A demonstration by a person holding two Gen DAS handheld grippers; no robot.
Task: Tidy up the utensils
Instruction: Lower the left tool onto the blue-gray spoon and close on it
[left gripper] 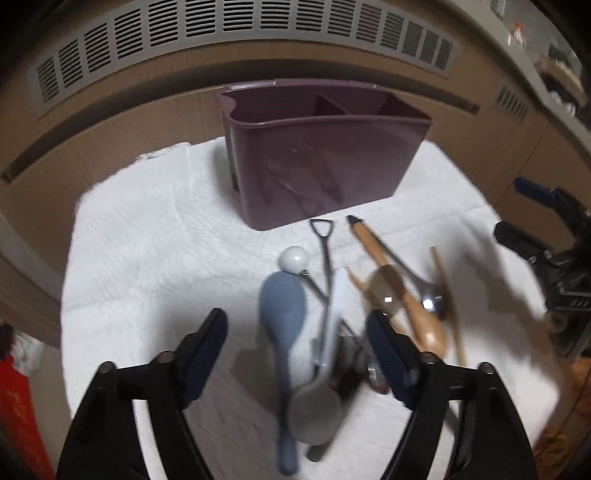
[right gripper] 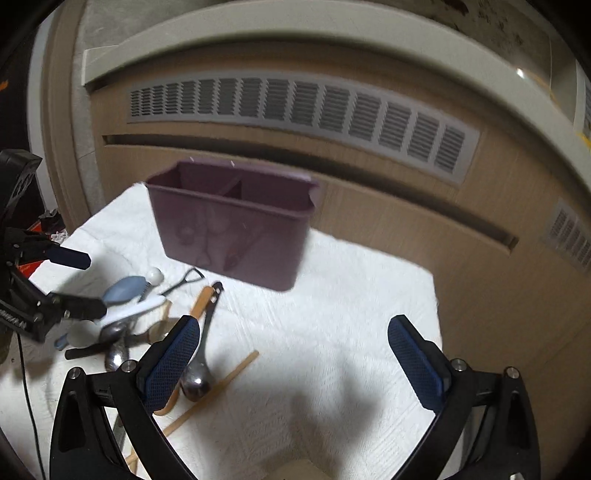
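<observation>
A dark purple divided utensil holder (left gripper: pixel 317 162) stands on a white cloth (left gripper: pixel 155 236); it also shows in the right wrist view (right gripper: pixel 232 229). A pile of utensils lies in front of it: a blue-grey rice paddle (left gripper: pixel 282 317), a white-handled spoon (left gripper: pixel 338 306), a thin metal tool (left gripper: pixel 325 254), a wooden-handled steel spoon (left gripper: pixel 399 273) and chopsticks (left gripper: pixel 448 299). My left gripper (left gripper: pixel 297 343) is open, its fingers either side of the pile, holding nothing. My right gripper (right gripper: pixel 293 354) is open and empty above bare cloth, right of the steel spoon (right gripper: pixel 197 373). The left gripper (right gripper: pixel 79 284) shows over the pile.
A wooden cabinet front with grey vent grilles (left gripper: pixel 236 26) stands right behind the cloth. The right gripper (left gripper: pixel 546 240) hangs at the right edge of the left wrist view. A red object (left gripper: pixel 18 410) lies off the cloth's left edge. A chopstick (right gripper: pixel 218 387) lies near the cloth's front.
</observation>
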